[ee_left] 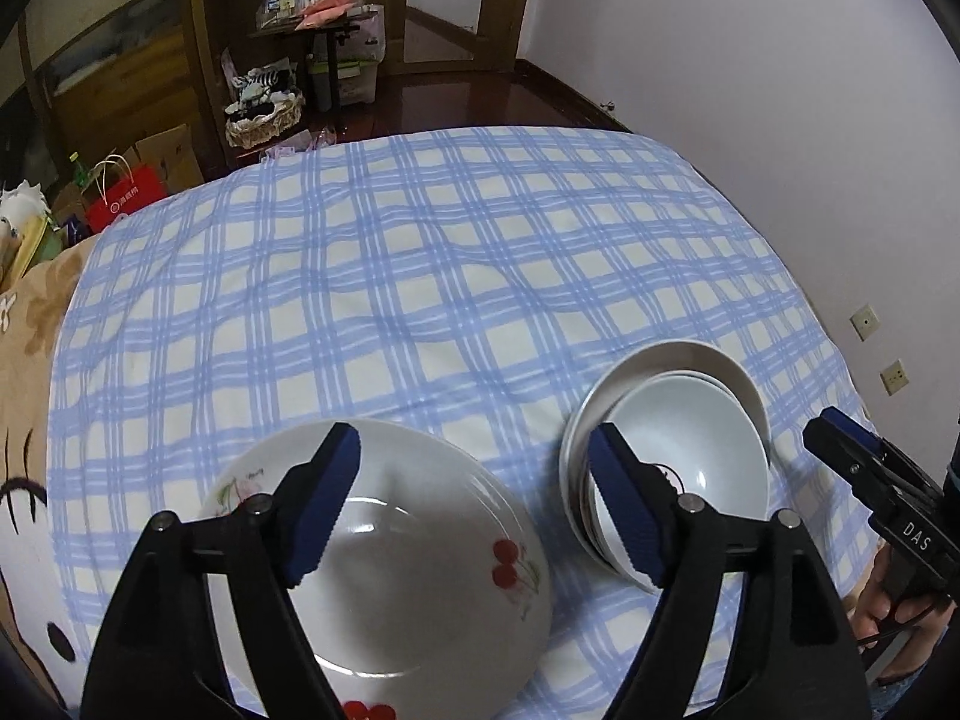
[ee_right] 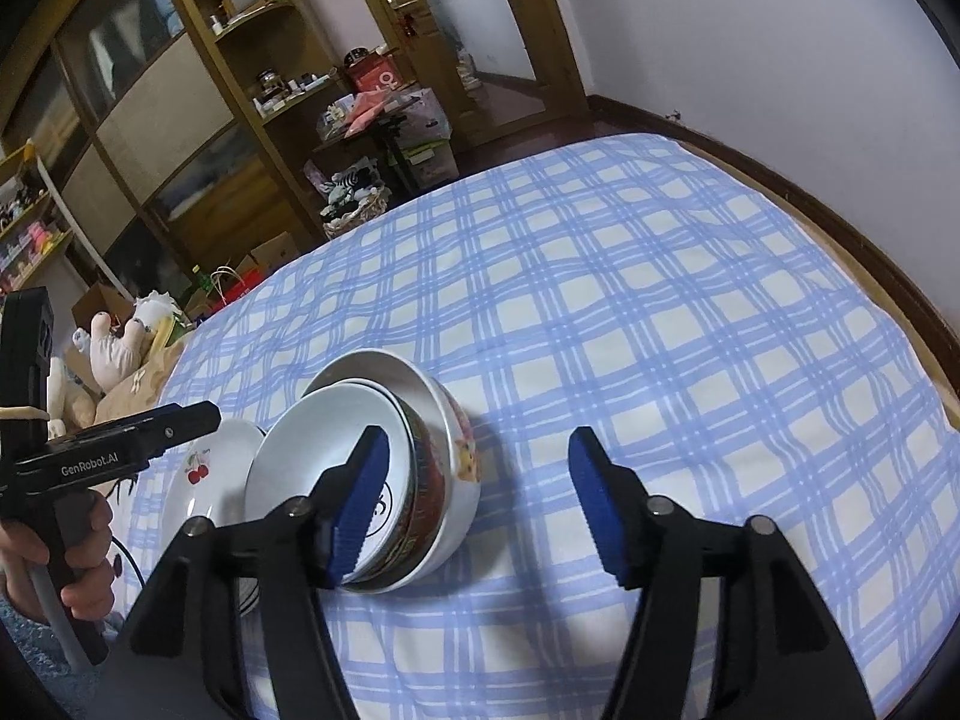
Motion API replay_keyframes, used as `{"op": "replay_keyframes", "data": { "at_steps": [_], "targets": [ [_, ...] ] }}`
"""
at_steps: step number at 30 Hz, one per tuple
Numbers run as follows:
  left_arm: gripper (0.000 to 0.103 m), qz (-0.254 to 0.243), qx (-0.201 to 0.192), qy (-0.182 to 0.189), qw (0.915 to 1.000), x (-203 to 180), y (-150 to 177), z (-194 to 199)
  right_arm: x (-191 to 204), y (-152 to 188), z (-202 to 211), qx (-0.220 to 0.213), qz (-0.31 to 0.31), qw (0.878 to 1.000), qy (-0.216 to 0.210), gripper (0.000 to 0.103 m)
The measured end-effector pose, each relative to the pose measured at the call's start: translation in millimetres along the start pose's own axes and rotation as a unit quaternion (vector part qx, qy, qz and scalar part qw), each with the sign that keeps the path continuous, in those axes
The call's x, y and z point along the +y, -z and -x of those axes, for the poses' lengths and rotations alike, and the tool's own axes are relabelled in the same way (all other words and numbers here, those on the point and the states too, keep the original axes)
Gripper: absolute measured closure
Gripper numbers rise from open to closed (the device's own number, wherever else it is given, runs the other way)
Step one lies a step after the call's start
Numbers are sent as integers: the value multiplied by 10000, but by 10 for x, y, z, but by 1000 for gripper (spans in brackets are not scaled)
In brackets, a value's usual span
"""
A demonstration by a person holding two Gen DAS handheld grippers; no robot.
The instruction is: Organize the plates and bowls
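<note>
A white plate with red cherries (ee_left: 420, 546) lies on the blue checked sheet (ee_left: 420, 276). My left gripper (ee_left: 474, 429) hovers above it, open, with nothing between the blue pads. To its right sits a tilted nest of white bowls (ee_left: 696, 444). In the right wrist view the bowls (ee_right: 456, 450) lean on their sides, the outer one showing a coloured pattern. My right gripper (ee_right: 477, 435) is open, its left finger in front of the bowls' rims and its right finger over bare sheet. The cherry plate (ee_right: 204, 474) lies left of the bowls.
The other gripper shows in each view: the right one (ee_left: 840, 438) at the edge, the left one (ee_right: 192, 420) in a hand. Shelves (ee_right: 252, 90), boxes and a red bag (ee_left: 123, 198) stand beyond the bed. A white wall (ee_left: 750, 90) runs along the right.
</note>
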State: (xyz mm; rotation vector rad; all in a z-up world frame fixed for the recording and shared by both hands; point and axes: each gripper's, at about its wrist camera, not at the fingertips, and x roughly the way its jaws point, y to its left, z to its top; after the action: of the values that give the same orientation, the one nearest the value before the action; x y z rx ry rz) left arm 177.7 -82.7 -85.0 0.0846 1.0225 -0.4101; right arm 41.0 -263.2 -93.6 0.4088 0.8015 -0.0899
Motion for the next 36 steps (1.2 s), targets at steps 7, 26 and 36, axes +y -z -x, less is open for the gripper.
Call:
{"op": "replay_keyframes", "data": {
  "at_steps": [7,26,36],
  "targets": [
    [17,-16,15,-22,10000,57,-111,-71,-27,-16,-28,20,-23,10000,81,21],
    [17,-393,203,86,9990,-17,-175,-323,-32,4,-192,302,20,9993,198,21],
    [17,-874,394,158,9953,-203,-112,-428,-28,54,-279,507,-7,9986,144,21]
  ]
}}
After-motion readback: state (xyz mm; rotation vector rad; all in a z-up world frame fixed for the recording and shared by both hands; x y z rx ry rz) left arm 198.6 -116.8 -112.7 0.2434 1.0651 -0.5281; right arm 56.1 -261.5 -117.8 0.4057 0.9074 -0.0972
